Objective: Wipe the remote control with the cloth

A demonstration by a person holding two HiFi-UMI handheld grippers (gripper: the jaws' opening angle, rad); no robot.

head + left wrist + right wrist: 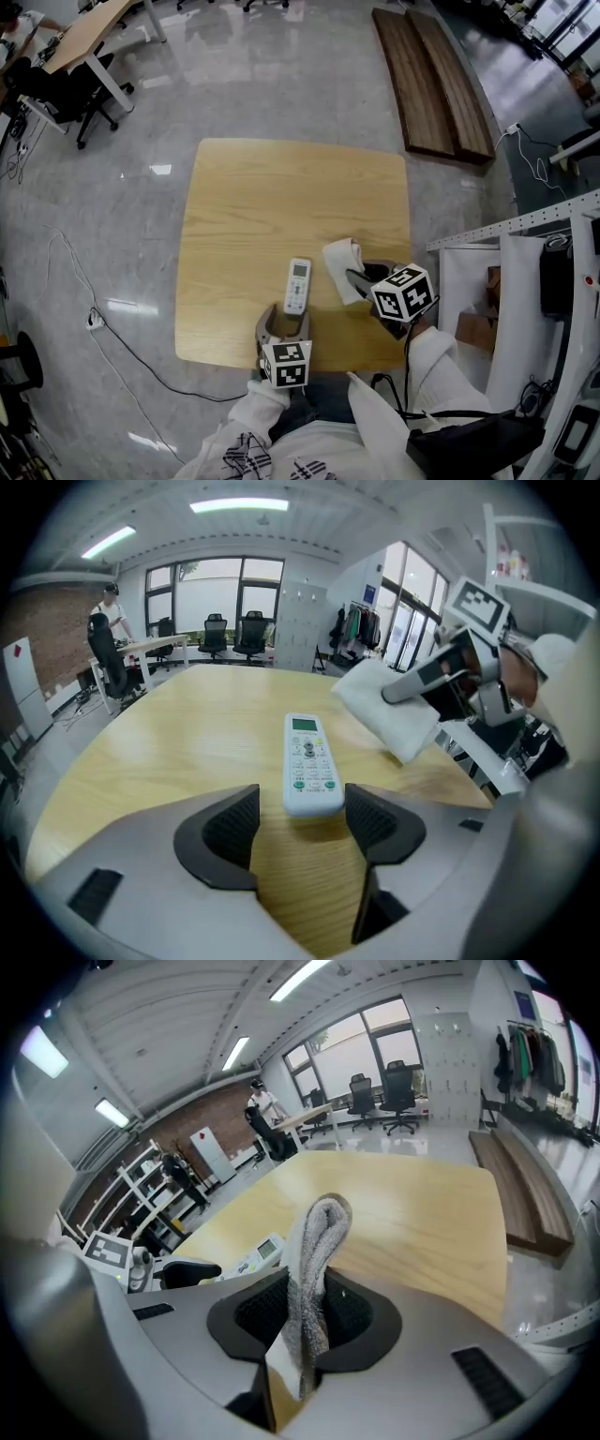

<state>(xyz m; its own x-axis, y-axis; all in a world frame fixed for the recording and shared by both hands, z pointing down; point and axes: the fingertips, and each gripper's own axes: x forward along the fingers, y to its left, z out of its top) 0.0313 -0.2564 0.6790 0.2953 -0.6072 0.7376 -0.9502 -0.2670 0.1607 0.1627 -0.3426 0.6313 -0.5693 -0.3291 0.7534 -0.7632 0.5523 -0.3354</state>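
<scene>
From the head view, a square wooden surface (281, 206) is seen on a grey tiled floor (141, 234). The remote control (297, 285) lies flat near the surface's near edge, buttons up, its length running from near to far. The left claw (284, 324) is held just behind the remote's near end. To the right, the white cloth (343, 267) is carried by the right claw (354, 278), raised just beside the remote and apart from it.

In the left gripper view, the left claw (302, 816) is shown with its jaws spread wide. The near end of the remote control (309, 764) lies between the pad tips; a gap is seen at the left pad, while contact at the right pad cannot be settled. The cloth (389, 705) hangs to the far right in the right claw (412, 688).

In the right gripper view, the right claw (305, 1312) is clamped on the folded cloth (314, 1260), which stands up from between the pads. The remote control (262, 1252) is glimpsed on the left, with the left claw (183, 1271) beside it.
</scene>
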